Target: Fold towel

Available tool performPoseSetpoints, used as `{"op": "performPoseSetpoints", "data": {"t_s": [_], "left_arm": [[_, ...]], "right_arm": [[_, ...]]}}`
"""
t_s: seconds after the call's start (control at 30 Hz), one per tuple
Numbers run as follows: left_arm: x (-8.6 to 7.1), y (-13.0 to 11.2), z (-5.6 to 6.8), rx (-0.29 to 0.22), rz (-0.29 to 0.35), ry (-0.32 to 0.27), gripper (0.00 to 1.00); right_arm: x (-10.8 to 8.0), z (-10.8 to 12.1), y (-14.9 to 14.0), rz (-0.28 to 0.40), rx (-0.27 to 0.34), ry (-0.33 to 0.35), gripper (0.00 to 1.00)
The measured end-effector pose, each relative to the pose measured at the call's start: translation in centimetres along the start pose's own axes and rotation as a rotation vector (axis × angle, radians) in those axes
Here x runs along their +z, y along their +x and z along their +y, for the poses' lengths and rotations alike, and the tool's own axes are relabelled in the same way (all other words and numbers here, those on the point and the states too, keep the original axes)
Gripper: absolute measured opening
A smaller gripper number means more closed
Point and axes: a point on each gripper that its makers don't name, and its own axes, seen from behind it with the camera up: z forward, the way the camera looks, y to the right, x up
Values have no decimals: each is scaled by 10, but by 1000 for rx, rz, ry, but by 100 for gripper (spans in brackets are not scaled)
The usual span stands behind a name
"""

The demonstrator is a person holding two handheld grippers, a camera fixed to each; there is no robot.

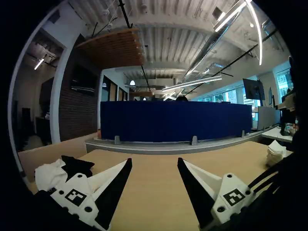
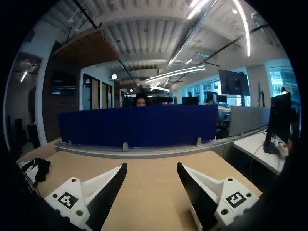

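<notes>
Wooden tabletop point(image 1: 154, 192) ending at blue divider point(image 1: 173, 121), towels point(image 1: 52, 173) near its left edge, left gripper point(image 1: 154, 159) and right gripper point(image 2: 152, 164) spread.

No legible text, labels, numbers or signs.

Your left gripper point(image 1: 154, 160) has white wedge fingers point(image 1: 103, 175) with black inner pads point(image 1: 115, 192), a square black-and-white marker point(image 1: 75, 196) and dark screw holes point(image 1: 88, 209) on each. Black cables point(image 1: 265, 178) trail at four o'clock. Your right gripper point(image 2: 152, 164) looks alike.
</notes>
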Motion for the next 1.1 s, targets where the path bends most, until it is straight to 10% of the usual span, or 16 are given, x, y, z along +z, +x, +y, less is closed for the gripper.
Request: {"op": "performPoseSetpoints", "data": {"t_s": [1.1], "left_arm": [[7,-53,-7,20,14,10,87]], "right_arm": [[16,3,-22,32,49,11,100]]}}
